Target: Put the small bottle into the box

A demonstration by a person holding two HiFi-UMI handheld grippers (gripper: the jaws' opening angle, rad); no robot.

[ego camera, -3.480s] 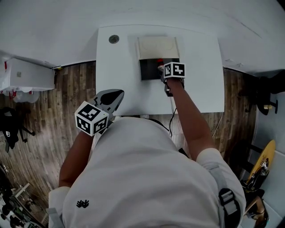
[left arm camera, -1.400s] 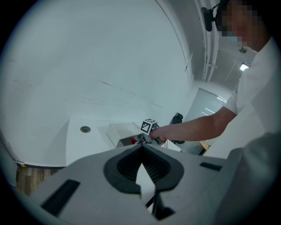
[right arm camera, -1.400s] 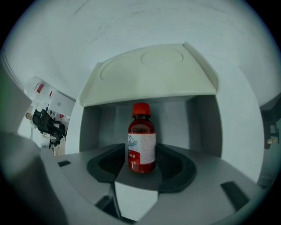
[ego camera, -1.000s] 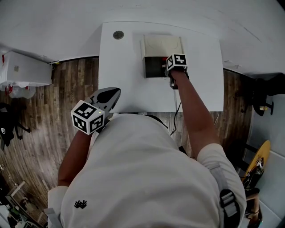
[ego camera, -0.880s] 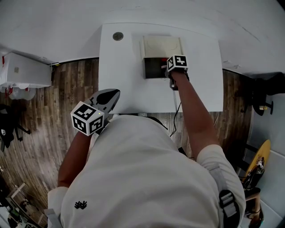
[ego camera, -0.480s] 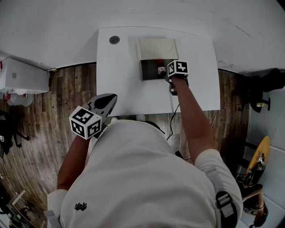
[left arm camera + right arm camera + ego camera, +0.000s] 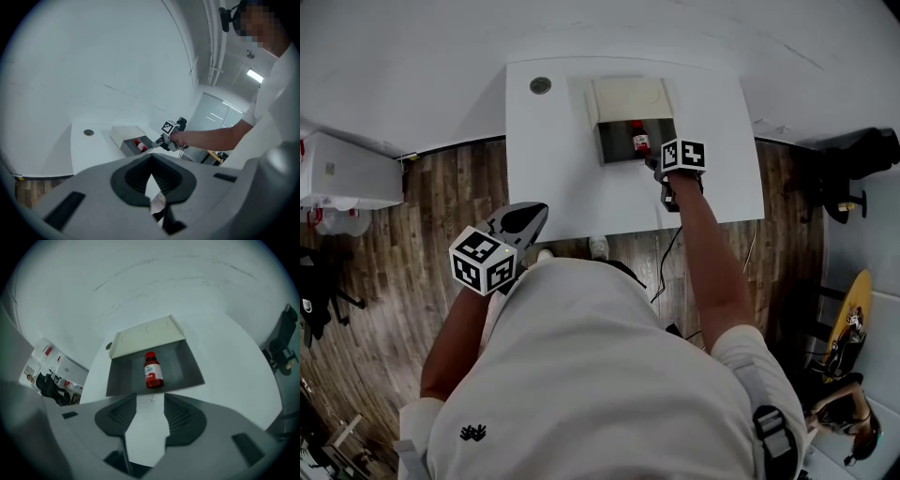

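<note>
A small red bottle (image 7: 639,141) (image 7: 153,371) (image 7: 139,145) with a white label lies on its side inside the dark grey box (image 7: 614,155) (image 7: 187,366). The box's cream lid (image 7: 628,94) (image 7: 145,336) stands open behind it. Just in front of the box, over the white table (image 7: 553,169), my right gripper (image 7: 656,163) (image 7: 150,401) hovers with its jaws closing and nothing between them. Off the table's near-left corner, my left gripper (image 7: 542,210) (image 7: 150,159) is held shut and empty.
A small round disc (image 7: 540,84) (image 7: 88,132) is set in the table's far left. A dark cable (image 7: 666,253) hangs from the near edge. A white cabinet (image 7: 347,173) stands on the wooden floor to the left.
My right gripper has drawn back from inside the box toward me, leaving the bottle lying free in it. The left gripper has stayed where it was.
</note>
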